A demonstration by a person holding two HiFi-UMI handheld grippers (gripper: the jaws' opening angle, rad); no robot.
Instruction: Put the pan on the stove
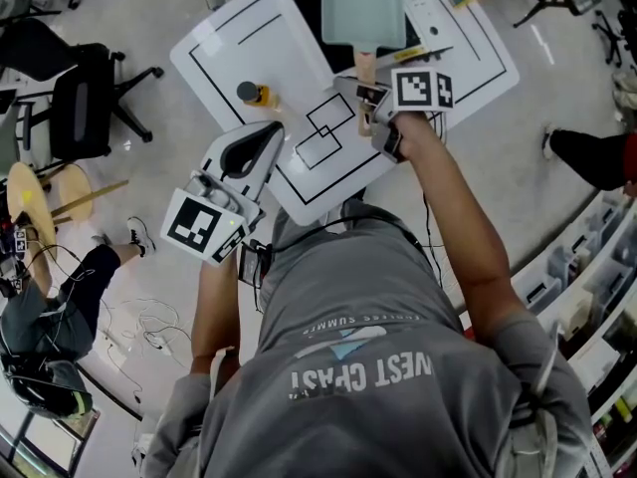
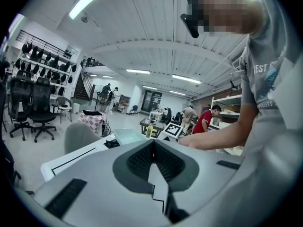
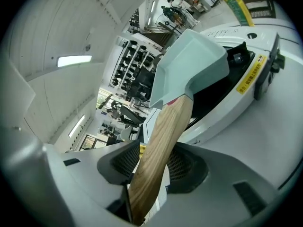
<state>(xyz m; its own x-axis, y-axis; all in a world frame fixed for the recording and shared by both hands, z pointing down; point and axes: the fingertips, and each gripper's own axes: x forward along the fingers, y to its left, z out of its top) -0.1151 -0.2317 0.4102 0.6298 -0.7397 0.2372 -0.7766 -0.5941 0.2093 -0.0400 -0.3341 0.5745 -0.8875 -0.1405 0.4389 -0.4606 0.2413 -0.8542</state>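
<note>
On stove (image 1: 309, 23), pan (image 1: 363, 6) seems flat. Right tool (image 1: 366, 103) loose round wooden handle (image 3: 158, 145), not squeezing: pull straight back, no bumping. Left tool (image 1: 269, 139) shut, empty.

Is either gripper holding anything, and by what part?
Nothing is gripped. The pan handle sits between the right gripper's open fingers; the left gripper is empty.

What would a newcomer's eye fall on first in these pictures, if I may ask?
The pale green square pan sits on the white stove at the far side of the table, its wooden handle lying between the jaws of the right gripper. The left gripper hangs shut and empty over the table's near left edge, with a small yellow bottle standing a little beyond its tip.
</note>
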